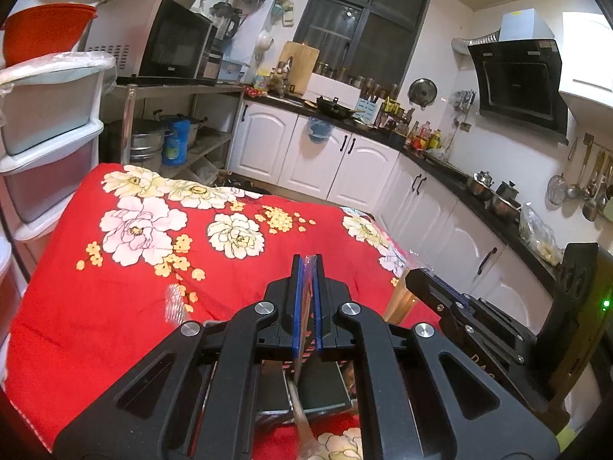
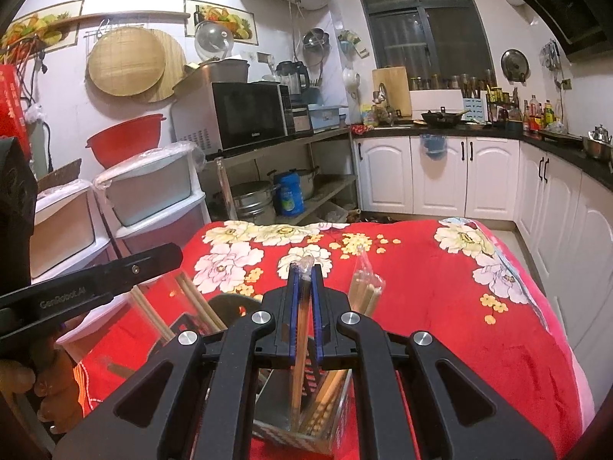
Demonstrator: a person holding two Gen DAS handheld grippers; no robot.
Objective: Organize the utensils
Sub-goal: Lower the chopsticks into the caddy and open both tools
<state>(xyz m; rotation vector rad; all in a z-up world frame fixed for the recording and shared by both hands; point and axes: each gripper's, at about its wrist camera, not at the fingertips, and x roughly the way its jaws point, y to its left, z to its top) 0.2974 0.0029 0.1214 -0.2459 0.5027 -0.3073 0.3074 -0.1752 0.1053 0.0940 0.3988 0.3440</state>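
My right gripper (image 2: pixel 305 270) is shut on a pair of wooden chopsticks in a clear plastic sleeve (image 2: pixel 302 306), held upright with the lower end inside a metal utensil holder (image 2: pixel 306 418) on the red floral tablecloth (image 2: pixel 440 287). More wrapped chopsticks (image 2: pixel 366 287) stand in the holder, and others (image 2: pixel 191 299) lean to the left. My left gripper (image 1: pixel 307 264) is shut on a thin clear plastic wrapper (image 1: pixel 306 295) above the same holder (image 1: pixel 306 387). The left gripper also shows at the left of the right wrist view (image 2: pixel 95 280).
White plastic drawers (image 2: pixel 153 199) stand left of the table. A steel rack with a microwave (image 2: pixel 249 115) and pots is behind. White cabinets and a dark counter (image 2: pixel 555 145) run along the back and right. The right gripper's body (image 1: pixel 479 314) sits at the table's right edge.
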